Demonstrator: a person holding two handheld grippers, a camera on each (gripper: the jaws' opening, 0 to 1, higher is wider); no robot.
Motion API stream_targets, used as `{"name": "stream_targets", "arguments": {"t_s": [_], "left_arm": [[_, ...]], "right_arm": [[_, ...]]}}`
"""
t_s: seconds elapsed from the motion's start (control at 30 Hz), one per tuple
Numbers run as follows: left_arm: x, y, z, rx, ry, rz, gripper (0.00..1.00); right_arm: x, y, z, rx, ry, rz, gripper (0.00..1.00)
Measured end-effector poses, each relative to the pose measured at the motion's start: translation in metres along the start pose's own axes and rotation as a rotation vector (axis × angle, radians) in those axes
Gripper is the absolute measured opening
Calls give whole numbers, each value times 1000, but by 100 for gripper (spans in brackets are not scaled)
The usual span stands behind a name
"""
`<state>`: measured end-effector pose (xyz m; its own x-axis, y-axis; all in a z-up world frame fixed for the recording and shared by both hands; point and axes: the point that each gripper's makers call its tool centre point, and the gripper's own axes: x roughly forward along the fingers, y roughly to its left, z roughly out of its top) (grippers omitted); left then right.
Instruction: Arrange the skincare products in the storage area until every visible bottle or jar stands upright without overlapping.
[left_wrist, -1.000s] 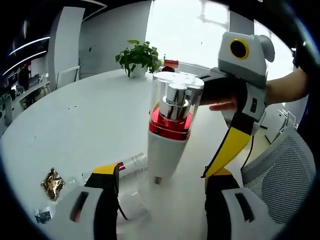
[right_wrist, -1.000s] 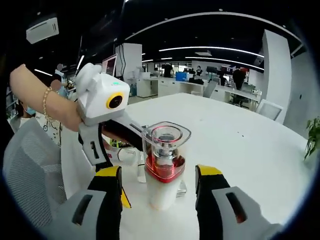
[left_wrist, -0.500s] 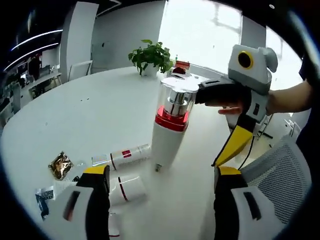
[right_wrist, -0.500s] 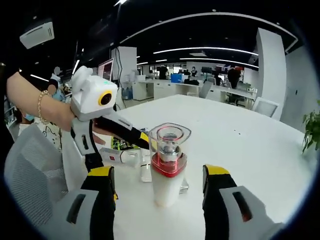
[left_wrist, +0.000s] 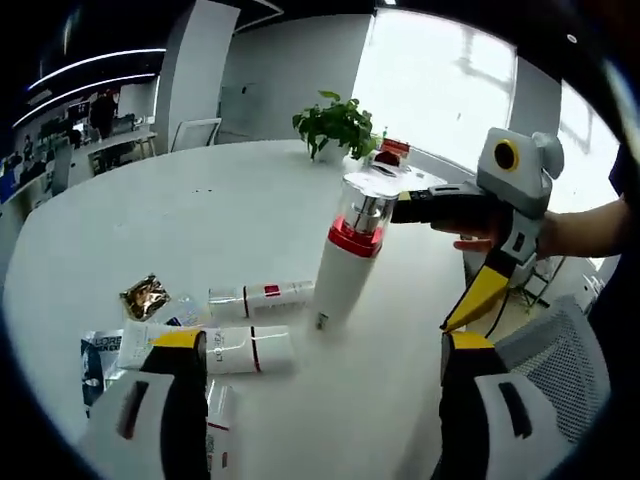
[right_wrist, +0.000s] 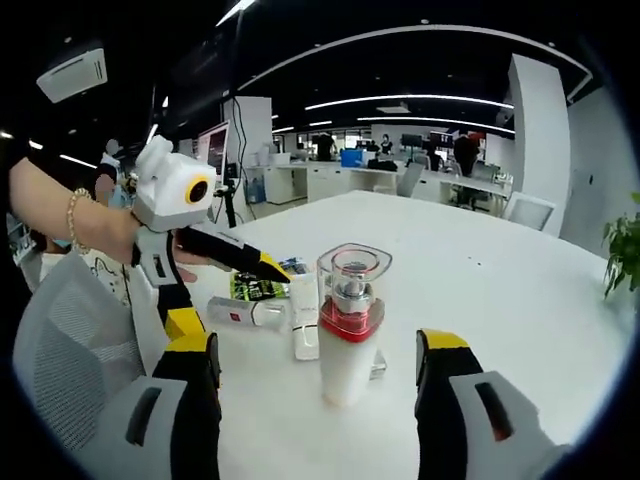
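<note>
Skincare bottle (left_wrist: 352, 248) with the red band and clear cap stands upright on my white table (left_wrist: 150, 230), free of both claws. My left gripper (left_wrist: 318, 400) and right gripper (right_wrist: 318, 400) hang spread wide, holding nothing. Two white tubes (left_wrist: 262, 298) lie flat beside it.

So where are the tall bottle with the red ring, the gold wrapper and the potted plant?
tall bottle (left_wrist: 338, 282): left gripper view, on its white body.
gold wrapper (left_wrist: 145, 296): left gripper view, on its crinkled middle.
potted plant (left_wrist: 338, 122): left gripper view, on its leaves.
</note>
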<state>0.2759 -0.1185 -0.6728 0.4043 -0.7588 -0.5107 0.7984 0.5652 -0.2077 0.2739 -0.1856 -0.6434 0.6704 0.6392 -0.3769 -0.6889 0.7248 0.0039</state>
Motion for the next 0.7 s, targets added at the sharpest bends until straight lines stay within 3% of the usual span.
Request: {"name": "stream_targets", "arguments": {"t_s": [0.3, 0.7], "left_arm": [[-29, 8, -10, -63, -27, 53, 94], [-92, 23, -43, -131, -30, 105, 99]], "right_arm": [[-9, 7, 1, 6, -2, -13, 86], [-18, 24, -8, 89, 30, -72, 90]]}}
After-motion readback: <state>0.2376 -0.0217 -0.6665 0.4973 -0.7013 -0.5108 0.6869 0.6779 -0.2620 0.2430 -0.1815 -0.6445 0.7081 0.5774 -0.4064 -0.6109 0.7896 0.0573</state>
